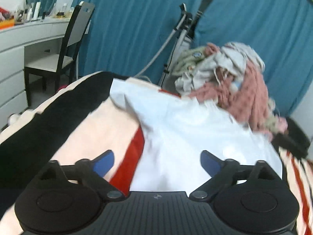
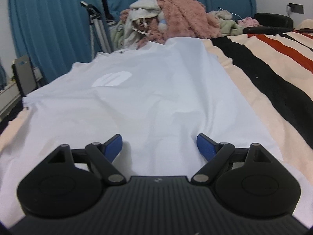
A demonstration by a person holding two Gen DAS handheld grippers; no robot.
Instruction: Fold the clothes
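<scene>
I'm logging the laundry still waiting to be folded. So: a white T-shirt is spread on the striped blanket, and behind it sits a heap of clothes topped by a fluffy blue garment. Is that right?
Not quite. The fluffy garment on the heap of clothes is pink, not blue; only the curtains behind are blue. The right wrist view shows it clearly. The white T-shirt does lie spread on the striped blanket.

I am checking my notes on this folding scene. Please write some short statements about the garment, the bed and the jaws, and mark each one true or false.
1. A white T-shirt lies spread on the striped blanket. True.
2. The right gripper clamps the shirt. False: its jaws stand open.
3. A pile of clothes sits beyond the shirt. True.
4. The curtains are red. False: they are blue.
5. The left gripper is open. True.
</scene>
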